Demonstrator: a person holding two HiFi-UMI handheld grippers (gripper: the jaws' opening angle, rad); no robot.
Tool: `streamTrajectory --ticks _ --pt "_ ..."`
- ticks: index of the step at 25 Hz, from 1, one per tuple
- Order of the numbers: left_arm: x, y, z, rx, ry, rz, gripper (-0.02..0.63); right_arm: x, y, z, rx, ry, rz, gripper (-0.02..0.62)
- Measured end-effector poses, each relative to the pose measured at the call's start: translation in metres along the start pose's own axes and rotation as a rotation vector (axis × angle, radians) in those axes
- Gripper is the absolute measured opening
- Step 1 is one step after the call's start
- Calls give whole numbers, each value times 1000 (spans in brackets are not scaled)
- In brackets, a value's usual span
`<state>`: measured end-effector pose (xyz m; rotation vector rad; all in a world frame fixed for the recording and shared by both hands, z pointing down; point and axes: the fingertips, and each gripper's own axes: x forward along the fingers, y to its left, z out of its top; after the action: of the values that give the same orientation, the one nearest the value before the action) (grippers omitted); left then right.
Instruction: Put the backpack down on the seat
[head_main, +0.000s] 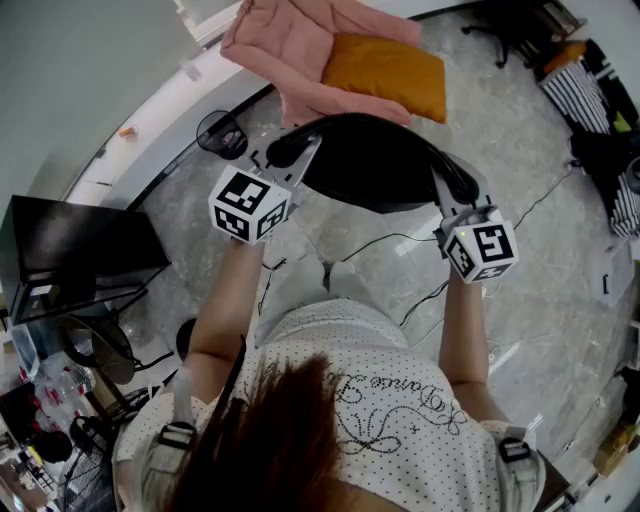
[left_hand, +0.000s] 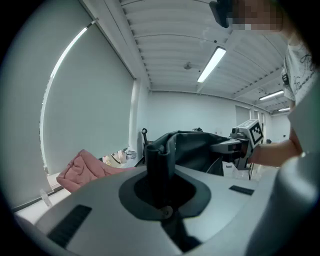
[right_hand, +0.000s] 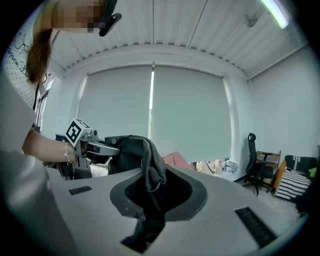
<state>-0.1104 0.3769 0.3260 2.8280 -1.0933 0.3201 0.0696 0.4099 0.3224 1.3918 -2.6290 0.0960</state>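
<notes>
On the left, the left gripper (head_main: 298, 150) reaches forward from the person's arm. Its fingers (left_hand: 95, 200) are closed tight on a thick black strap at the near-left end of the backpack (head_main: 380, 160); the left gripper view shows that strap standing up through the dark hollow between them.

In the middle, the backpack hangs as a dark, slack bundle between the two grippers. It is in the air above the floor (head_main: 540, 200) and touches nothing else that I can make out. Ahead of it in the head view is the seat (head_main: 290, 45), a pink padded chair with an orange cushion (head_main: 385, 72) lying in it. The backpack's far edge is near the seat's front but has not landed on it.

On the right, the right gripper (head_main: 450, 185) holds the other end. Its fingers (right_hand: 240, 200) are clamped on a fold of black fabric with a thin cord loop, which drapes down between them in the right gripper view.

The step in hand looks like the carry: the bag is lifted and brought up to the seat but not yet set down. The next move probably calls for both grippers to travel forward together, keeping the load level, until the bag is over the cushion. They would then lower it until the seat takes the weight, and only after that let go.
</notes>
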Motion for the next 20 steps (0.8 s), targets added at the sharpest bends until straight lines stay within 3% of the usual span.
streamTrajectory --ticks 20 --pt "9 10 20 8 -48 31 8 8 -13 21 -30 -23 6 55"
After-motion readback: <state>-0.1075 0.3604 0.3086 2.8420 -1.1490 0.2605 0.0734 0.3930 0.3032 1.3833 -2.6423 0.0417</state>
